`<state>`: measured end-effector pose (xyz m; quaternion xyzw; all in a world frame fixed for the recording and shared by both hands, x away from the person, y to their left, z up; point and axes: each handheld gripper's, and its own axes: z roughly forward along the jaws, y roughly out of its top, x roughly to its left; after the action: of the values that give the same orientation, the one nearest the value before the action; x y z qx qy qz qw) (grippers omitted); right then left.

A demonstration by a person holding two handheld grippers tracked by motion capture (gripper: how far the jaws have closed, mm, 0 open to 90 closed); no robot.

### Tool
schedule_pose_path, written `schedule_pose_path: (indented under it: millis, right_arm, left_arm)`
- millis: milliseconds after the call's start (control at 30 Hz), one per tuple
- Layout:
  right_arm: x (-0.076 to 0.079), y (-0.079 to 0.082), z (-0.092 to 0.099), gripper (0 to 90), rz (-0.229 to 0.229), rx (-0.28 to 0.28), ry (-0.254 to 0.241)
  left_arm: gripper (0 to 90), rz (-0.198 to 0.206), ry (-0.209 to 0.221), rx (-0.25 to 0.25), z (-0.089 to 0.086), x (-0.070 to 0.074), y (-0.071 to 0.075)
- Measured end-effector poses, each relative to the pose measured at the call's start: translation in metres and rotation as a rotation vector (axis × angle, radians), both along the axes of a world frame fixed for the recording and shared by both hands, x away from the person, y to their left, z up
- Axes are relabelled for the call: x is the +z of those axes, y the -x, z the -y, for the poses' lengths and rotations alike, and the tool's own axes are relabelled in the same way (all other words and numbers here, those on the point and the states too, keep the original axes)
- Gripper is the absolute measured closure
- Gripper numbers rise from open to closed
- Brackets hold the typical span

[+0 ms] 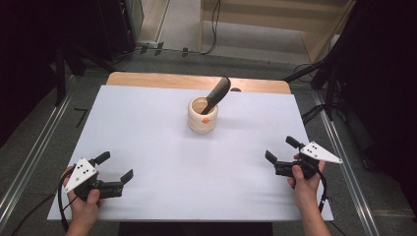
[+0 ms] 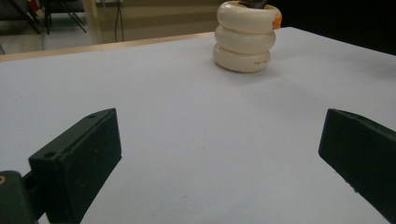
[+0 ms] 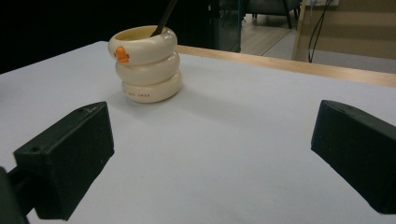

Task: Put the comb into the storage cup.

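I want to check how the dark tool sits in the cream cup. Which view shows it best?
The high view: the dark tool leans out of the cream cup toward the far right, handle fully seen. The right gripper view shows a thin stretch above the rim; the left gripper view shows a dark bit at the rim.

Each black tool, the left tool (image 1: 117, 166) at lower left and the right tool (image 1: 281, 149) at lower right, carries a grey three-cornered plate with dark dots, blocky jaws and a trailing black cable.
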<state>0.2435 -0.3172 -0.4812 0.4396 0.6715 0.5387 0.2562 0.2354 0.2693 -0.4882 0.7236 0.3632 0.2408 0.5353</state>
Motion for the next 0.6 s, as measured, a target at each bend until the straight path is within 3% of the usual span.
schedule_pose_path:
  millis: [600]
  right_arm:
    - [-0.010, 0.023, 0.021, 0.0, -0.016, -0.035, 0.003]
  left_arm:
    - [0.0, 0.002, 0.004, 0.001, 0.000, 0.000, 0.000]
